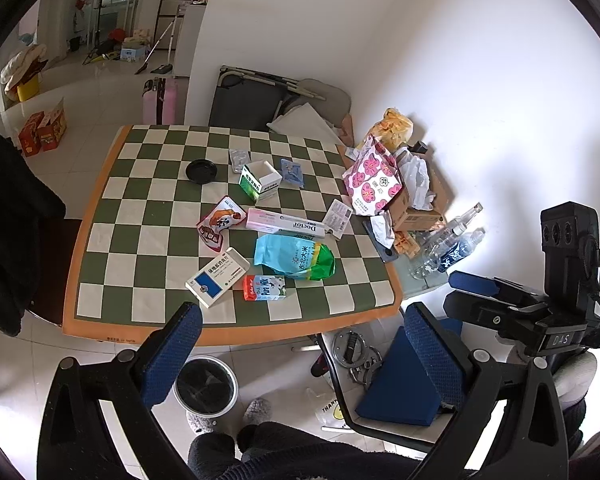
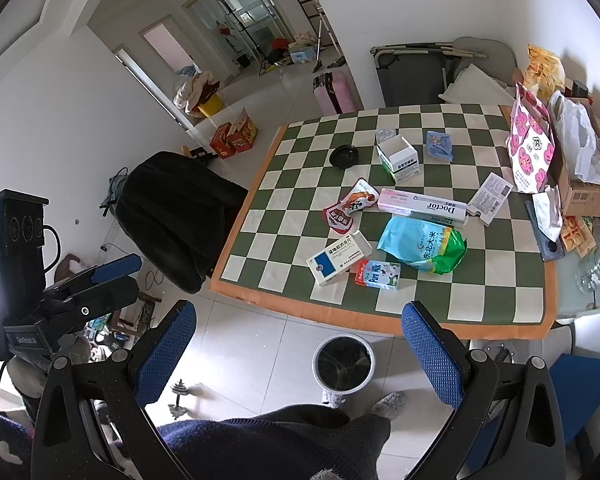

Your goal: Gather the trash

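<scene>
With both grippers' jaws released and empty, the long white "Doctor" carton [image 1: 286, 224] lay beside the small red-and-white "Pure Milk" carton [image 2: 378, 275].

Milk carton [image 1: 264, 288] sitting at the table's [image 1: 100, 200] six o'clock edge, rice bag [image 1: 296, 257] lying at its one o'clock, toothpaste box [image 1: 286, 223] lying behind, bin [image 1: 206, 386] standing on floor below.

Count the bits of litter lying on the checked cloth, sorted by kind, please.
Cardboard cartons and boxes: 4, such as the small red-and-white milk carton
Plastic or foil pouches: 3, such as the crumpled turquoise-and-green rice bag
Blister packs: 1
Paper leaflets: 1
Black round lids: 1
Total: 10
</scene>
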Demonstrator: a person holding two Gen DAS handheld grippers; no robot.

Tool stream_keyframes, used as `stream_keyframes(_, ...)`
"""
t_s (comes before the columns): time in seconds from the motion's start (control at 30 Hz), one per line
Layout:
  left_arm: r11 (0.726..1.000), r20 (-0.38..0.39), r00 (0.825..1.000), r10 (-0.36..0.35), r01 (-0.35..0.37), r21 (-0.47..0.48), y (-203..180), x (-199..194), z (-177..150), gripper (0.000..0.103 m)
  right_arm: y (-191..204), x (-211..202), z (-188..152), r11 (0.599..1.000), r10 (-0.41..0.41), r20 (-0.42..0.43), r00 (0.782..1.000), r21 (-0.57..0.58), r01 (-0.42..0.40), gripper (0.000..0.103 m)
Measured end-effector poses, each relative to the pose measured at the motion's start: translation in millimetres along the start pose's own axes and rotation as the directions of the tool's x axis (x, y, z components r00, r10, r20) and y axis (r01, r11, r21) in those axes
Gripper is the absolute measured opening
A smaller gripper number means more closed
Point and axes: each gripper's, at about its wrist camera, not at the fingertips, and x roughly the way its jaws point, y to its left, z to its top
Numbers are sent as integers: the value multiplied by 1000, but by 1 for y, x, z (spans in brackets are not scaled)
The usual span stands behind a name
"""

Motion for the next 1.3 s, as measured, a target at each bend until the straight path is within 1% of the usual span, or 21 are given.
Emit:
stream_keyframes(0.23,1000,1,1000,-1,1,1,0,0,0,103,-1,-1,-1,1000,1,1,1000,-1,-1,103)
stream_keyframes(0.33,1000,-1,1000,-6,6,5,-12,1,-2,103,-1,0,-1,1000,3,2,1000,0,-3,103)
stream_keyframes(0.43,1000,-4,1000,1,-1,10,-13,6,-1,103,-2,0,-1,1000,3,6,1000,4,-3,103)
stream_keyframes(0.5,998,6,998,61,-61,20,-15,7,5,103,-2,0,-1,1000,-5,12,1000,12,5,103)
stream_keyframes(0.53,992,18,992,124,-125,37,-15,9,8,103,-1,-2,-2,1000,-22,19,1000,19,22,103)
stream_keyframes(0.57,977,35,978,206,-207,56,-15,15,10,103,0,-5,-2,998,-54,33,998,27,54,103)
stream_keyframes(0.6,955,57,957,284,-288,75,-15,22,12,103,0,-4,-1,995,-91,42,995,30,90,103)
stream_keyframes(0.67,912,75,917,391,-398,101,-7,39,14,103,-2,4,1,984,-177,48,983,25,176,103)
stream_keyframes(0.7,894,73,901,428,-434,111,-3,51,15,103,-4,10,2,976,-218,42,975,24,217,103)
stream_keyframes(0.77,875,56,883,465,-468,122,12,75,14,103,-11,27,5,953,-303,20,953,21,302,103)
stream_keyframes(0.87,843,18,853,522,-519,141,33,121,7,103,-24,63,9,921,-389,-37,920,-19,389,103)
stream_keyframes(0.93,823,-31,829,559,-549,149,48,149,-2,103,-37,98,14,891,-452,-87,888,-85,446,103)
stream_keyframes(0.97,819,-61,821,568,-555,148,55,165,-4,103,-43,111,14,880,-472,-105,875,-117,460,103)
stream_keyframes(1.0,812,-92,809,580,-566,146,60,180,-7,103,-52,132,17,864,-497,-131,858,-165,476,103)
stream_keyframes(1.03,805,-136,794,592,-576,143,66,199,-10,103,-61,153,21,842,-529,-161,833,-224,491,103)
stream_keyframes(1.07,804,-165,787,595,-579,136,69,211,-14,103,-70,172,23,827,-546,-185,817,-273,491,103)
stream_keyframes(1.13,794,-229,763,605,-599,103,78,239,-20,103,-87,207,28,799,-574,-223,788,-362,479,103)
stream_keyframes(1.17,790,-258,753,606,-607,84,82,252,-21,103,-99,231,32,784,-584,-250,772,-420,458,103)
stream_keyframes(1.2,782,-282,741,610,-620,63,84,264,-22,103,-107,247,34,771,-593,-263,761,-458,442,103)
stream_keyframes(1.27,756,-337,707,622,-654,23,90,284,-26,103,-125,283,41,741,-604,-290,742,-547,389,103)
stream_keyframes(1.3,749,-362,698,618,-663,1,92,293,-28,103,-134,303,45,720,-613,-300,731,-592,362,103)
